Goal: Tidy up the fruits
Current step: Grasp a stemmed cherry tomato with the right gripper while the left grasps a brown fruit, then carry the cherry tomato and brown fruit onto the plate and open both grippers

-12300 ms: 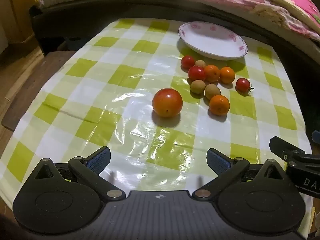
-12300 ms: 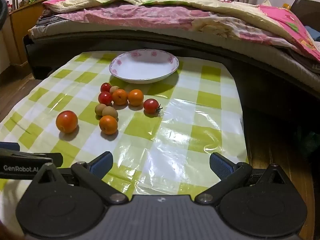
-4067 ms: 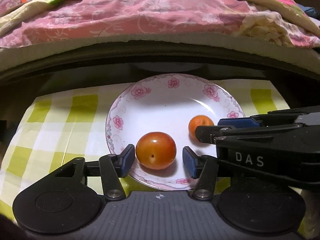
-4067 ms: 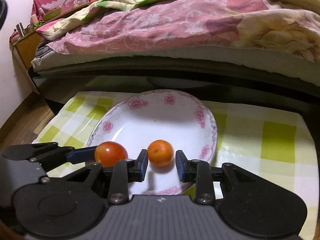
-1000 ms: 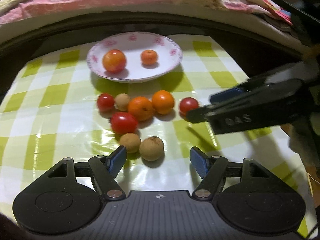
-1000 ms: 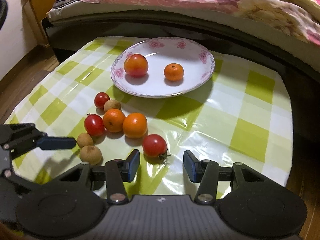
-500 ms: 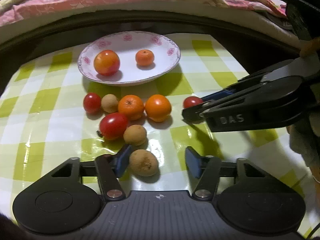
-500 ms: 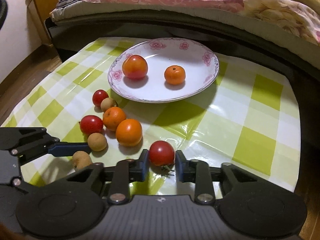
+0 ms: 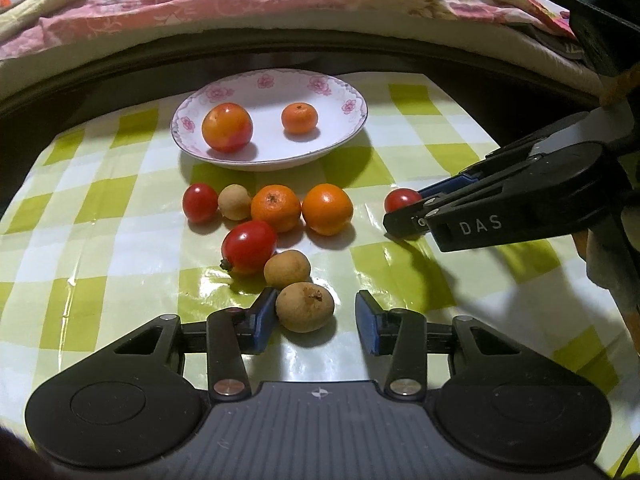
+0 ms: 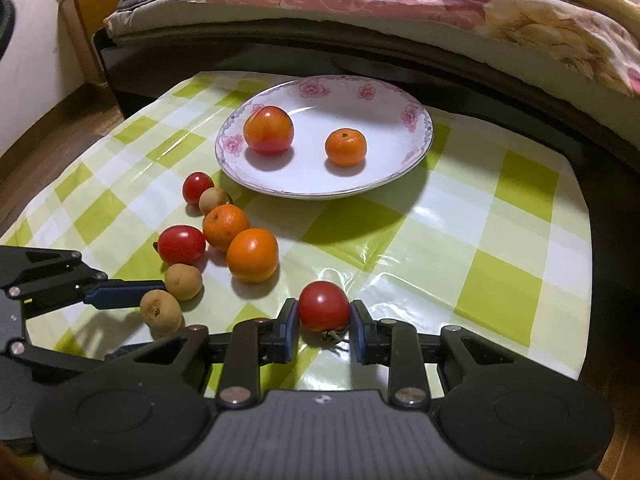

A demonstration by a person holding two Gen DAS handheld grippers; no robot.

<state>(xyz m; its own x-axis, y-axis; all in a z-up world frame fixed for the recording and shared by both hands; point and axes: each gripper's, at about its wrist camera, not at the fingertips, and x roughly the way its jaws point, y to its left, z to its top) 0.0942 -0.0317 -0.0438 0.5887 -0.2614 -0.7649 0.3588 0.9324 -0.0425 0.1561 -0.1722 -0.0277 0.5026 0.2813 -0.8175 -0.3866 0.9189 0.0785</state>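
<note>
Nearest in the left wrist view, the left gripper (image 9: 316, 316) straddles a brown longan (image 9: 305, 306) on the counter (image 9: 100, 248), which is covered with a green-and-white checked cloth; its jaws have just been closing, the left pad touches the fruit's skin, and a gap remains at the right pad, so nothing is clasped yet. Touching that fruit at 11 o'clock sits a second longan (image 9: 287, 268), crowding the left pad, and just beyond it lies an oval cherry tomato (image 9: 249, 246) with its stem end toward the viewer. At 3 o'clock in this view the right gripper (image 10: 324, 326) reaches in from the side; the right wrist view shows it clenched on a glossy red cherry tomato (image 10: 323, 305), both pads pressing its sides, and the green stalk trailing beneath on the cloth. Farther back a row runs across the cloth: a small round tomato (image 9: 200, 202), a pale third longan (image 9: 234, 201), and two mandarins (image 9: 275, 207) (image 9: 327, 209) touching each other. Beyond the row at 12 o'clock stands a white plate (image 9: 352, 104) with pink flowers on its rim, holding a large orange-red tomato (image 9: 227, 127) toward its left and a small mandarin (image 9: 299, 118) toward its right, well apart. Behind the counter a bed (image 9: 280, 4) with a pink floral quilt fills the background.
</note>
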